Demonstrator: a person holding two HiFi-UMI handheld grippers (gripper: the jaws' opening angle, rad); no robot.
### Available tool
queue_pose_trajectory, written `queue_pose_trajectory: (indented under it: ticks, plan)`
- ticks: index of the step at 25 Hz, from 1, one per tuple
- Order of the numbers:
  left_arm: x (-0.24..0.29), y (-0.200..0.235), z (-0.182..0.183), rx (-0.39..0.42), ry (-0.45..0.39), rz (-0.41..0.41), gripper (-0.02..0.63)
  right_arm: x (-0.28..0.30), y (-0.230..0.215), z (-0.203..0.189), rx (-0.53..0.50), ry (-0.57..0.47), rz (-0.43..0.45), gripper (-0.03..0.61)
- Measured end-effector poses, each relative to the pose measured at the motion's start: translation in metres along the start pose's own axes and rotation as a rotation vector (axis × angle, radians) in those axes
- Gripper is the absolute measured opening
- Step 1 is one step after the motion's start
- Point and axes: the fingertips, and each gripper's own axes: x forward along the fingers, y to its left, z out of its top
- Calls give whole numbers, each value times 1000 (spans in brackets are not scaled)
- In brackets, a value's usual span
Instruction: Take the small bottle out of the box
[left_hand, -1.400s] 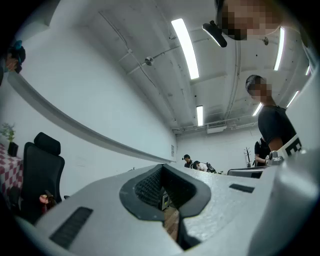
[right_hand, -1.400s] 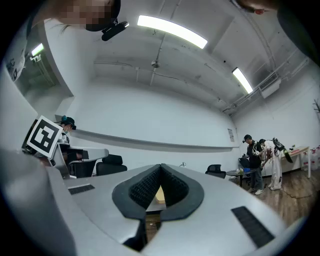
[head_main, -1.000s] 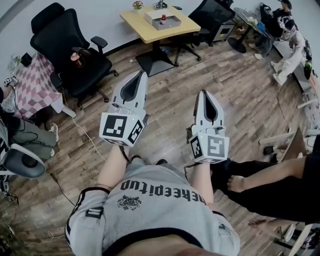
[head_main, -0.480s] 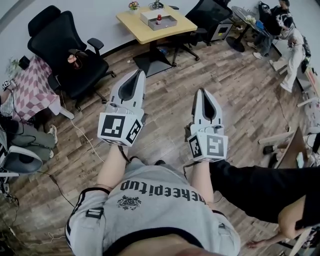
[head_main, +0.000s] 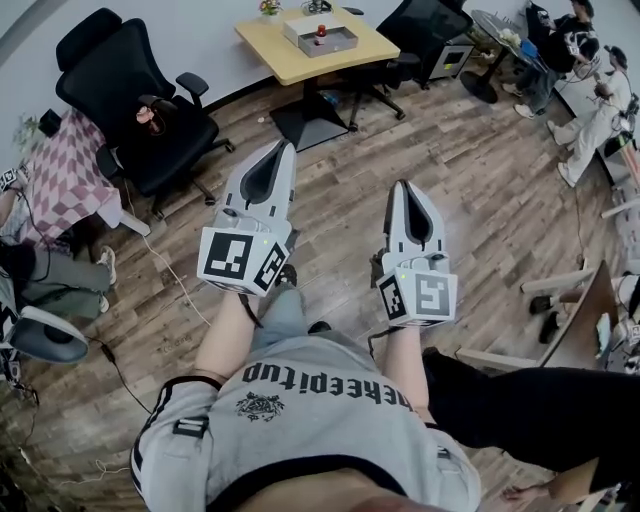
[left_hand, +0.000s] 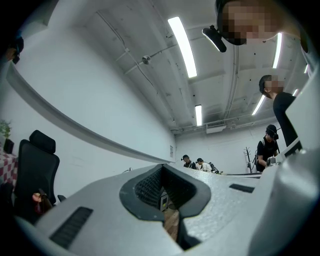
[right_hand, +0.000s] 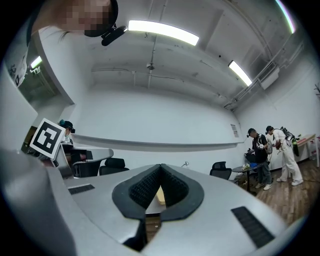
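Forearms (head_main: 224, 338) forward, left hand-held gripper (head_main: 287, 150) beside right hand-held gripper (head_main: 402, 187), jaws together.

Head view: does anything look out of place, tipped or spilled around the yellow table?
Nothing stands out. The pale open box sits flat on the yellow wooden table with the small red bottle inside, no spill visible. The left claw and right claw are shut and empty, short of the table.

You're in an open office: black swivel chair (head_main: 130, 95) at 10 o'clock, yellow table (head_main: 290, 55) at 12, ceiling strip lights (left_hand: 182, 45), plank floor (head_main: 480, 190).
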Motion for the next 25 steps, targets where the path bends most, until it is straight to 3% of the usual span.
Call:
queue_pose_trajectory:
  ticks: [10, 25]
  plan:
    - [86, 76, -24, -24, -2, 3, 2, 111, -19, -20, -19, 11, -9, 3]
    - [219, 236, -16, 23, -49, -17, 2, 321, -7, -30, -29, -60, -7, 3]
